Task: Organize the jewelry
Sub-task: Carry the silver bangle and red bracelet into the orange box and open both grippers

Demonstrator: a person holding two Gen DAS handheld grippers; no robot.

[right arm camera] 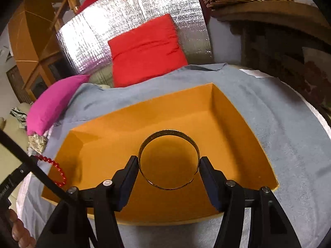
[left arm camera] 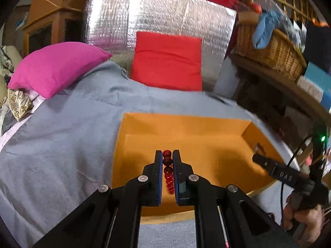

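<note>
Orange cardboard tray beneath both our grippers, on grey cloth.
Our left gripper clamps a glossy red bead bracelet; only our right view shows the right gripper gripping a thin engraved gold bangle above the tray.

one shallow orange cardboard box, one red bead bracelet, one wide gold metal bangle, two black two-finger grippers, one red cushion, one pink cushion, one woven wicker basket, one grey cloth
</note>
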